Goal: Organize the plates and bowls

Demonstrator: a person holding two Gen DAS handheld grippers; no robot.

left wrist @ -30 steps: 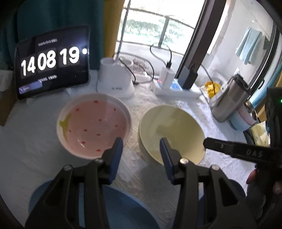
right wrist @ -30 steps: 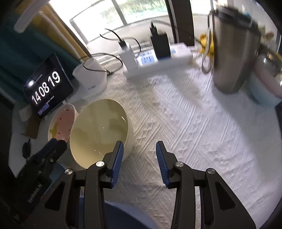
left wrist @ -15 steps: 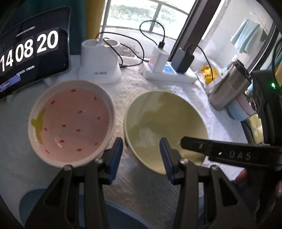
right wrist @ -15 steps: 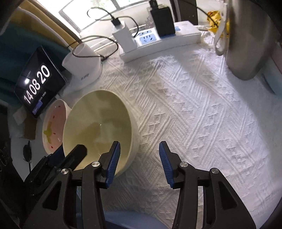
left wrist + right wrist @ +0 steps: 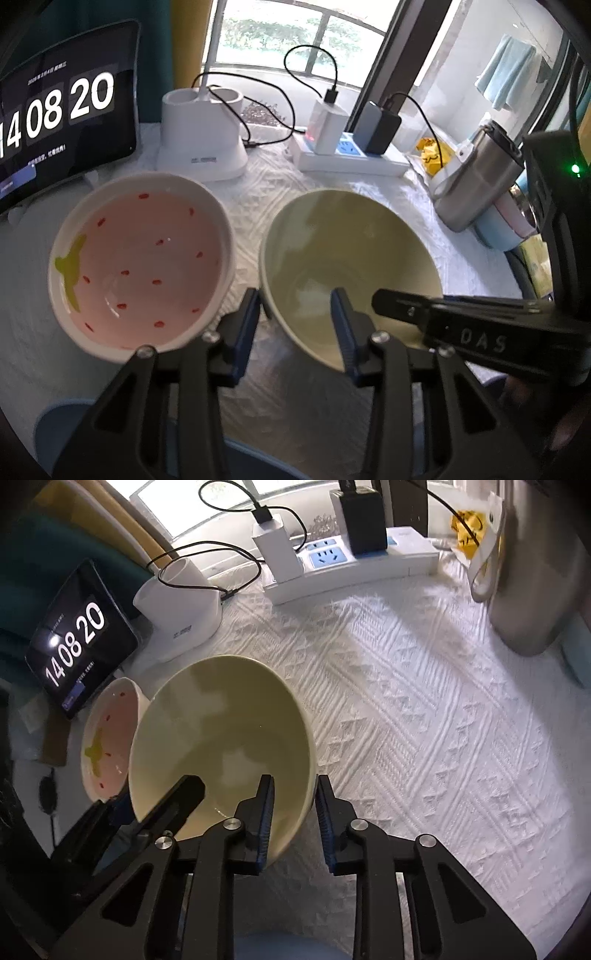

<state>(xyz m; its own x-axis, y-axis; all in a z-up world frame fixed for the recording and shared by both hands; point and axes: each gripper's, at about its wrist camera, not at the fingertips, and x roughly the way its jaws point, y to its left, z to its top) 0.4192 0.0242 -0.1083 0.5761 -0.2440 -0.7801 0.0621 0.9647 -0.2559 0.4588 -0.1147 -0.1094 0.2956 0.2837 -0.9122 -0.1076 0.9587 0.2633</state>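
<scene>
A pale yellow bowl [image 5: 347, 258] stands on the white cloth beside a pink bowl [image 5: 140, 258] with red specks. My left gripper [image 5: 295, 317] is open, its jaws astride the yellow bowl's near left rim. My right gripper [image 5: 293, 812] straddles the yellow bowl's [image 5: 221, 738] right rim, one finger inside and one outside, the jaws narrowed around the wall; whether the pads touch it I cannot tell. The pink bowl [image 5: 107, 738] shows behind at left. A blue plate [image 5: 74, 435] lies under my left gripper.
A tablet clock [image 5: 55, 110], a white holder [image 5: 201, 136] and a power strip [image 5: 351, 155] with chargers line the back. A steel tumbler [image 5: 476, 181] stands at right, over pastel bowls [image 5: 506, 229]. Bare patterned cloth [image 5: 443, 720] lies right of the yellow bowl.
Both grippers moved in on the yellow bowl. My right gripper's jaws narrowed from wide open and now straddle its right rim. My left gripper's jaws came over its left rim.
</scene>
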